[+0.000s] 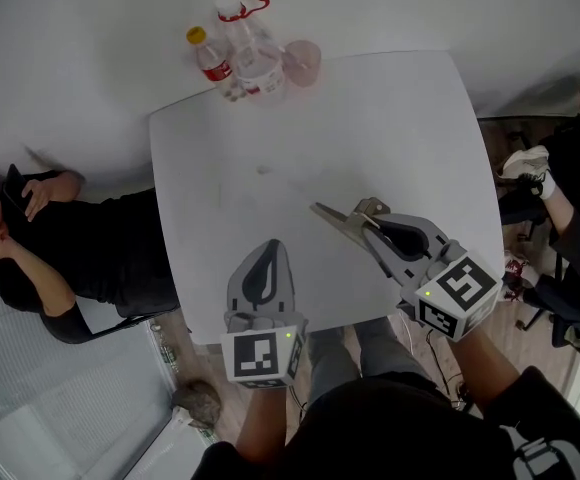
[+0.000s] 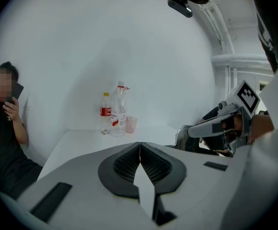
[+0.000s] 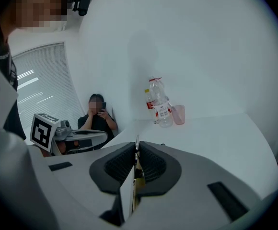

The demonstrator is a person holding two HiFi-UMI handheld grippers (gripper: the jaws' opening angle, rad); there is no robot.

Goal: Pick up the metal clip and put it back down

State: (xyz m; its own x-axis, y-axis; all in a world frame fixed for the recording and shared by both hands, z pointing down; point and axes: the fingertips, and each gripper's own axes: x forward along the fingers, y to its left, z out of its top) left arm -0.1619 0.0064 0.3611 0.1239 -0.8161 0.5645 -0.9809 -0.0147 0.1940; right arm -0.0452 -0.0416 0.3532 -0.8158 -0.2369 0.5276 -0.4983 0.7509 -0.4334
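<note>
Evidently the metal clip [image 1: 338,222] is light, rigid and slick, and is judged best pinched at its handle end. The jaws of the right gripper [image 1: 372,230] are clamped on that end, with the clip projecting beyond them over the near half of the counter [image 1: 370,118]. The jaws of the left gripper [image 1: 267,256] are closed on nothing.
</note>
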